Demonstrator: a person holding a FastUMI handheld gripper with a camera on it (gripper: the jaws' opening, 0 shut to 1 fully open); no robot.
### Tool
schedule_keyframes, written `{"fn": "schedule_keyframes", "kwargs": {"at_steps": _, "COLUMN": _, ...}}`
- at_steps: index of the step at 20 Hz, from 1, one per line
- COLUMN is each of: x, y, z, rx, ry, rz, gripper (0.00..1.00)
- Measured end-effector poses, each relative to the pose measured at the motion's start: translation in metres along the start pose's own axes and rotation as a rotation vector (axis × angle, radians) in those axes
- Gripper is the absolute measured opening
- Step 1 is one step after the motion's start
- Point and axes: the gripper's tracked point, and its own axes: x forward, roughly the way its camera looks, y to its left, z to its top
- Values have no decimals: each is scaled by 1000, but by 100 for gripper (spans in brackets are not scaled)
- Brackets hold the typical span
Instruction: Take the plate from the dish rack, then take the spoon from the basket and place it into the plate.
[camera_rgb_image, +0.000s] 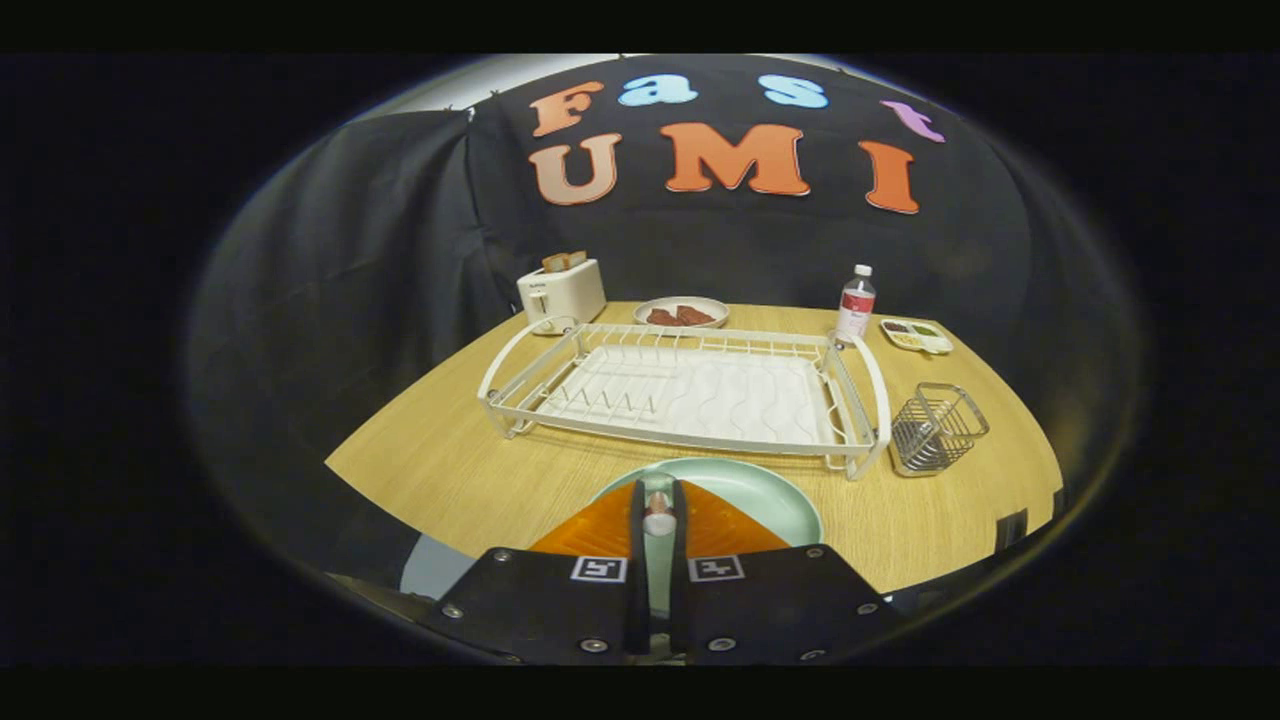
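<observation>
Currently tongs (658, 510) pinch spoon (659, 521) by its thin, stiff, slippery handle, lower centre, above the plate (765, 490).

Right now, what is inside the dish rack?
The dish rack holds no dishes; its ridged tray shows through. The green plate lies before it, under the gripper, whose fingers pinch the spoon.

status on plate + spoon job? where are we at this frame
Done: the plate is out of the dish rack and lies on the table in front of it. In hand: the gripper, fingers nearly closed, pinches what looks like the spoon over the plate. Left: release it into the plate. The basket looks empty.
</observation>
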Motion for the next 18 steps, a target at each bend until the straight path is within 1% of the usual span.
{"fn": "schedule_keyframes", "kwargs": {"at_steps": 5, "x": 5, "y": -8, "z": -7, "rx": -14, "ry": 6, "rz": -20, "gripper": 8}}
{"fn": "schedule_keyframes", "kwargs": {"at_steps": 11, "x": 10, "y": -27, "z": -17, "rx": -12, "ry": 37, "rz": -64, "gripper": 16}}
{"fn": "schedule_keyframes", "kwargs": {"at_steps": 15, "x": 12, "y": -37, "z": -19, "rx": 34, "ry": 56, "rz": -80, "gripper": 22}}
{"fn": "schedule_keyframes", "kwargs": {"at_steps": 16, "x": 10, "y": -41, "z": -16, "rx": 43, "ry": 53, "rz": -86, "gripper": 26}}
{"fn": "schedule_keyframes", "kwargs": {"at_steps": 18, "x": 9, "y": -51, "z": -10, "rx": 51, "ry": 45, "rz": -109, "gripper": 40}}
